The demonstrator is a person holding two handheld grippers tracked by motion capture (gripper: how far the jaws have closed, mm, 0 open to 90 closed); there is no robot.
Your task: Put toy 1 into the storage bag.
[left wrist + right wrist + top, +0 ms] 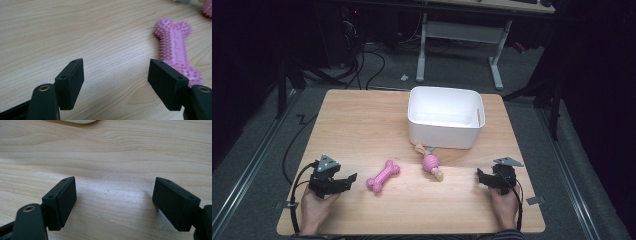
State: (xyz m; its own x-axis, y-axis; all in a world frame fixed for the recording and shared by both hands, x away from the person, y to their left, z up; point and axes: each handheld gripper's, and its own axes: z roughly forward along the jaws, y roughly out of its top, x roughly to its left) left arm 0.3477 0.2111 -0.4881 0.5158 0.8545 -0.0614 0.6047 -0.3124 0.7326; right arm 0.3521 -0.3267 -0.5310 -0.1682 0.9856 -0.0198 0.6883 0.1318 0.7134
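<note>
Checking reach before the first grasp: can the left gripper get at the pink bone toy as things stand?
Probably yes: the left gripper is open, and bare table lies between it and the pink bone toy.

left gripper (343,181): hand-held, low, jaws spread wide | right gripper (482,176): hand-held, low, jaws spread wide

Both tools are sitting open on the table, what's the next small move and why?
Probably ease the left tool forward toward the pink spiky bone toy: its jaws stand open and empty, the bone lies just ahead to its right, and the white bin looks empty.
</note>
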